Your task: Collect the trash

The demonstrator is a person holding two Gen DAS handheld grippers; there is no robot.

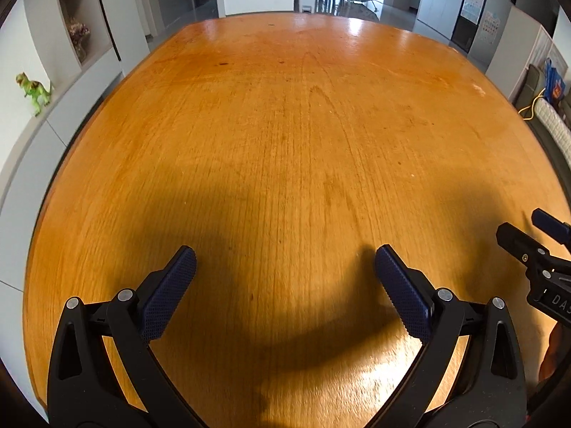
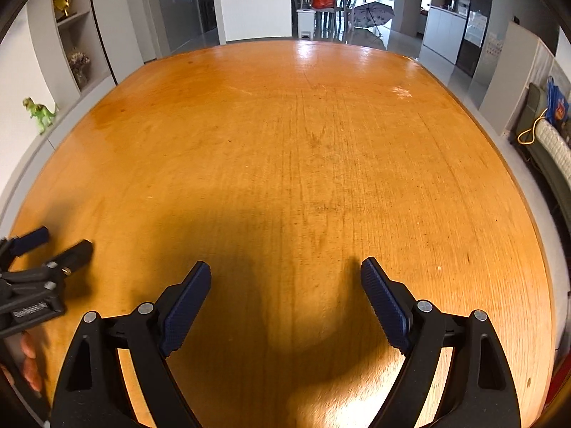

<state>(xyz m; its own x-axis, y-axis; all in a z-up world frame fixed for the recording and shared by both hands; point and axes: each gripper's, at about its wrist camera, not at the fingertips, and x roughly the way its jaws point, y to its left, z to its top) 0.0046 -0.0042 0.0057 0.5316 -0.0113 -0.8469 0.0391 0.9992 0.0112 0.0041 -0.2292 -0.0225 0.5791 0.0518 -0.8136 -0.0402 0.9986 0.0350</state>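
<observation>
Both the left gripper [image 1: 285,260] and the right gripper [image 2: 285,274] hang with jaws wide open and empty over the wooden surface [image 1: 303,125], no trash shows anywhere, even toward 12 o'clock, so finding some likely comes next.

Right hand-held gripper [image 1: 535,235] cut off by the frame edge

Both views are bright, lit by daylight from the windows behind. The far end of the table [image 1: 285,125] shines with white glare. Big dark soft shadows lie on the near wood. The fisheye lens bends the table edges and darkens the corners. The sides look slightly blurred.
</observation>
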